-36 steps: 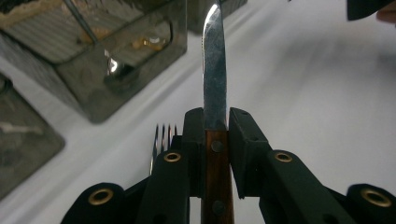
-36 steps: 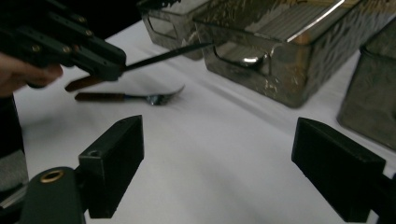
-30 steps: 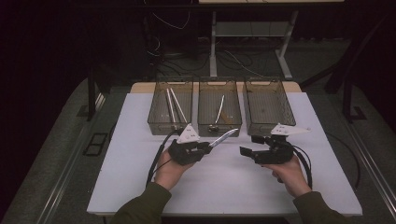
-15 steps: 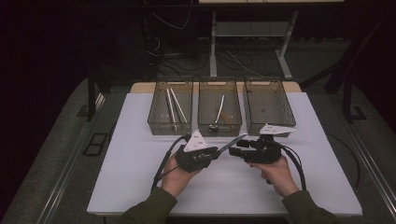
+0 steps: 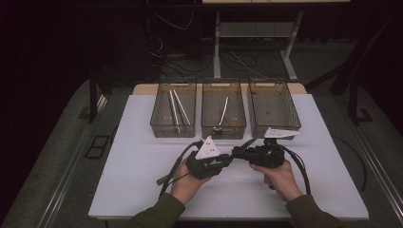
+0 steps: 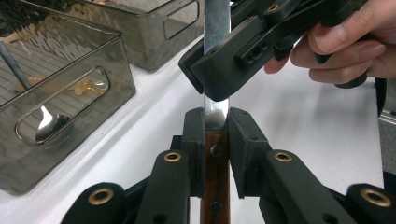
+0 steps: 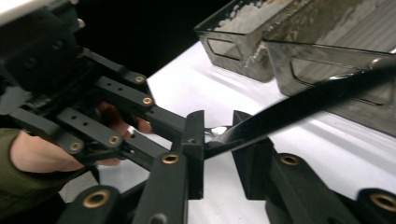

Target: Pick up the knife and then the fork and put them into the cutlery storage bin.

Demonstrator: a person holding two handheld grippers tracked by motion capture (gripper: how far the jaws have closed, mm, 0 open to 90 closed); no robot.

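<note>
Left gripper (image 6: 216, 133) clamped on a knife (image 6: 215, 112), pads pressing the wooden handle just below the steel blade. Blade running straight out ahead of the jaws, handle trailing back beneath them. Right gripper (image 6: 210, 74) just ahead, crossing that blade, its jaws having just been closing and now pinched on the steel. Seen along its own jaws, right gripper (image 7: 217, 135) gripping the dark blade (image 7: 299, 105), which slants away up to the right, with the left gripper (image 7: 79, 100) and the hand behind it close on the left. From above, both grippers nose to nose over the white table (image 5: 142, 142), left gripper (image 5: 227, 161) and right gripper (image 5: 237, 153) nearly touching, knife bridging them. Beyond the jaws, three clear bins in a row: left bin (image 5: 173, 111) with long utensils, middle bin (image 5: 223, 110) with a spoon (image 6: 46, 123), right bin (image 5: 274, 107) nearest the right gripper.
</note>
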